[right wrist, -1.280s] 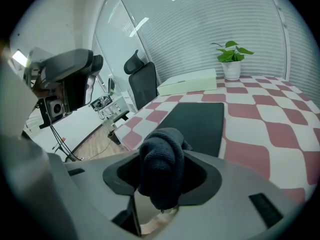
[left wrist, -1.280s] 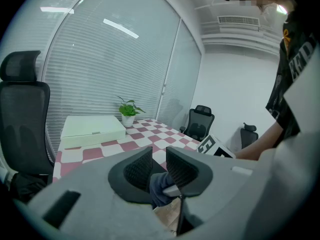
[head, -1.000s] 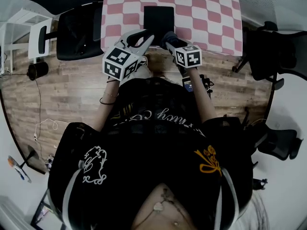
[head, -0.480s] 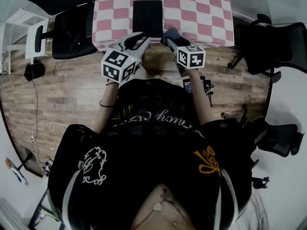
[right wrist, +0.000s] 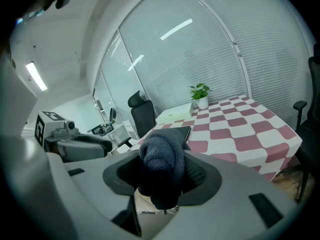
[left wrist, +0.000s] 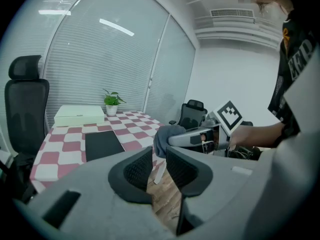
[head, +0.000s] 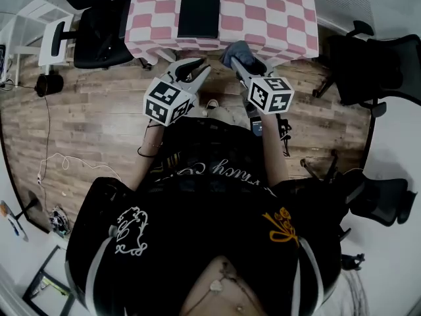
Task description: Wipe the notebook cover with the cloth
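The black notebook lies flat on the pink-and-white checkered table, near its front edge. A dark blue-grey cloth is bunched between the jaws of my right gripper, which is shut on it. In the right gripper view the cloth fills the jaws and the notebook shows beyond. My left gripper is open with a narrow gap and holds nothing. Both grippers hang over the wooden floor, short of the table. From the left gripper I see the notebook ahead left and the cloth to the right.
A white box and a small potted plant stand at the table's far end. Black office chairs flank the table on the left and on the right. A white rack stands at far left.
The table and notebook have drawn away toward the top of the head view. Both grippers now hang farther back from the table's edge, with the cloth still in the right one.
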Action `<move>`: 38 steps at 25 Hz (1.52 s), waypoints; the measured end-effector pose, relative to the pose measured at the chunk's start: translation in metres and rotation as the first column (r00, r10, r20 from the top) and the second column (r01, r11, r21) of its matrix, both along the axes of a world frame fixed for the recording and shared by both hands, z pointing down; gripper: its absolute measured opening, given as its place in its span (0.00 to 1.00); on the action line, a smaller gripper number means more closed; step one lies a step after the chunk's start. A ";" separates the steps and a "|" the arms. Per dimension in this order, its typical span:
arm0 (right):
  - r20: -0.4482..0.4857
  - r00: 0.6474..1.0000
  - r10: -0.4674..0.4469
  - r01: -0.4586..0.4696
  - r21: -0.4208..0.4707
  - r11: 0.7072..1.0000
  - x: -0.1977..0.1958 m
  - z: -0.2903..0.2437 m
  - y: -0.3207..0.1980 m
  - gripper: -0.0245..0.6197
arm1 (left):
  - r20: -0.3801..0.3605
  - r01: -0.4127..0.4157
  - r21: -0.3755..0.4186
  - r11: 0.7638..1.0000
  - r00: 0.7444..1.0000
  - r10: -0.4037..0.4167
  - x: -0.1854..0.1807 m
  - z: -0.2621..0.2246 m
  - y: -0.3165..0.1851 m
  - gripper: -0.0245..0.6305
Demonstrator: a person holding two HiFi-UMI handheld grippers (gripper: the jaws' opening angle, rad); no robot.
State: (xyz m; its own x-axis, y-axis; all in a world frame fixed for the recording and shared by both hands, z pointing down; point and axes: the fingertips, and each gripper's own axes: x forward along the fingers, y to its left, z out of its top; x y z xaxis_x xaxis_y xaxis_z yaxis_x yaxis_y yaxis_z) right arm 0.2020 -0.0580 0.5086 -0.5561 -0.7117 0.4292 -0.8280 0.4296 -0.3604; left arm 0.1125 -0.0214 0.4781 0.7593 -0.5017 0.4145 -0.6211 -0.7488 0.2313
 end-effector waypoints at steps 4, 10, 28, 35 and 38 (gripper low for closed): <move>0.039 0.999 -0.001 0.001 0.015 1.000 -0.003 -0.007 0.017 0.30 | 0.036 0.025 -0.002 1.000 0.999 -0.025 -0.009 0.001 0.022 0.16; 0.078 0.997 -0.013 0.011 0.022 1.000 -0.017 -0.011 0.031 0.30 | 0.068 0.028 0.003 1.000 0.997 -0.028 -0.015 -0.003 0.033 0.16; 0.035 0.999 0.038 -0.038 -0.003 0.999 -0.081 -0.001 0.096 0.30 | 0.034 -0.070 0.024 0.997 0.997 0.069 -0.066 -0.013 0.097 0.16; -0.021 0.999 0.045 -0.045 0.005 0.999 -0.118 -0.003 0.140 0.30 | -0.001 -0.091 0.024 0.996 0.996 0.091 -0.100 -0.011 0.134 0.16; -0.031 0.999 0.035 -0.035 0.009 0.999 -0.132 -0.003 0.156 0.30 | -0.014 -0.090 0.031 0.995 0.996 0.091 -0.112 -0.009 0.144 0.16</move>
State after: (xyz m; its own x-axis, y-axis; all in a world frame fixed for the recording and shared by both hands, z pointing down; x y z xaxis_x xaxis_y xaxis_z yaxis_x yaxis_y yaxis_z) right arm 0.0697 0.0982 0.5053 -0.5172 -0.7340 0.4402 -0.8534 0.4031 -0.3305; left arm 0.0004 0.1224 0.4691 0.8081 -0.4430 0.3881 -0.5472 -0.8085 0.2165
